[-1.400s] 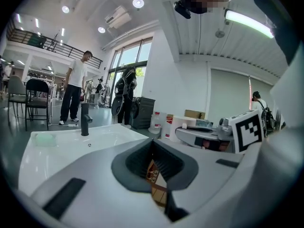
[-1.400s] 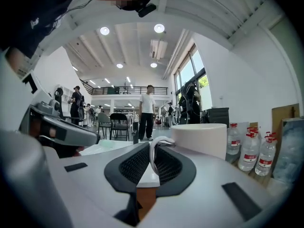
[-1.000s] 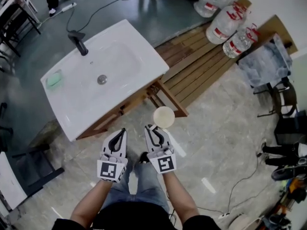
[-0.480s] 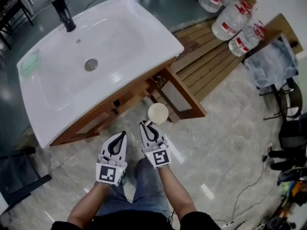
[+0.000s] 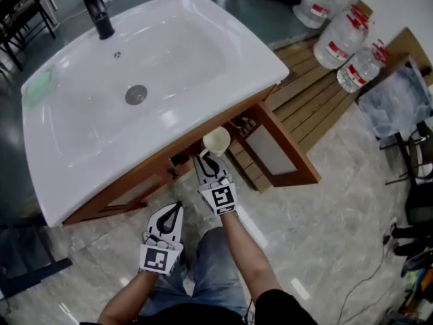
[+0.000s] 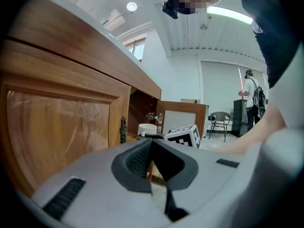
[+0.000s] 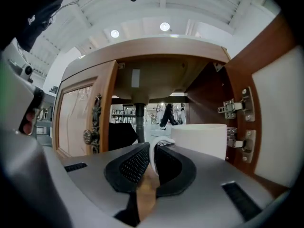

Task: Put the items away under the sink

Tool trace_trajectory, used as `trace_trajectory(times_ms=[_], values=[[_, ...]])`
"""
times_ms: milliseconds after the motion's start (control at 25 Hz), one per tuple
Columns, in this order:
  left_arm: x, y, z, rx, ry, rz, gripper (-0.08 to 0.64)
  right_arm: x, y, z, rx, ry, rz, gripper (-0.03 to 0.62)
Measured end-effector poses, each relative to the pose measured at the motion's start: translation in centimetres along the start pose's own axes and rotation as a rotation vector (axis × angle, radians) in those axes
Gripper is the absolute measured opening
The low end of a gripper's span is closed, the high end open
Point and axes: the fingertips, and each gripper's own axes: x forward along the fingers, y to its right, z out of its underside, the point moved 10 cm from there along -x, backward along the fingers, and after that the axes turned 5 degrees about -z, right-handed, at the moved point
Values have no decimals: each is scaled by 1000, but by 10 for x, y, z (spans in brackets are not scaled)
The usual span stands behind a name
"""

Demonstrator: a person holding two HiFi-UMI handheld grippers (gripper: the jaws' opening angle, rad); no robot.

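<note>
A white mug [image 5: 216, 141] hangs at the open mouth of the wooden cabinet under the white sink [image 5: 176, 53]. My right gripper [image 5: 205, 160] is shut on the mug's handle [image 7: 151, 151]; the mug body [image 7: 199, 139] sits just past the jaws on the right. Beyond it I see the drain pipe [image 7: 140, 122] inside the cabinet. My left gripper [image 5: 174, 208] is lower and to the left, in front of the closed left door [image 6: 57, 132], shut with nothing in it [image 6: 152, 144]. From there the mug [image 6: 146, 128] shows ahead.
The cabinet's right door [image 5: 284, 151] stands swung open, hinges [image 7: 235, 108] on the inner wall. A black faucet [image 5: 101, 12] and a green object [image 5: 37, 87] are on the sink. Large water bottles [image 5: 345, 42] and a wooden pallet [image 5: 311, 93] lie at the right.
Both grippers have sunk. The right one has carried the mug forward to the cabinet opening. The sink now fills more of the head view.
</note>
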Motion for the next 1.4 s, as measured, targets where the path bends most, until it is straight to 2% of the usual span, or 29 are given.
trace_trajectory(times_ms=[240, 400, 520, 720, 840, 920, 1040, 1240, 1320, 1400], values=[[-4, -3, 6, 0, -12, -4, 6, 41, 15, 11, 61, 13, -9, 43], [-7, -6, 8, 6, -30, -9, 6, 51, 18, 19, 33, 10, -21, 41], [-7, -7, 7, 4, -34, -10, 6, 53, 18, 18, 48, 16, -19, 43], [-11, -3, -9, 6, -58, -1, 6, 25, 14, 15, 141, -63, 40, 78], [-21, 5, -42, 22, -77, 14, 6, -13, 3, 1, 193, -82, 91, 32], [-31, 15, -78, 23, -96, 30, 6, -50, -8, -27, 236, -113, 123, 14], [-50, 29, -144, -5, -113, 38, 6, -106, -26, -94, 276, -156, 160, 12], [-94, 44, -258, -69, -107, 17, 6, -182, -59, -252, 285, -155, 176, 11], [-112, 49, -306, -62, -104, 23, 6, -206, -70, -320, 260, -126, 172, 11], [-129, 57, -353, -21, -102, 36, 6, -228, -79, -388, 243, -94, 176, 11]])
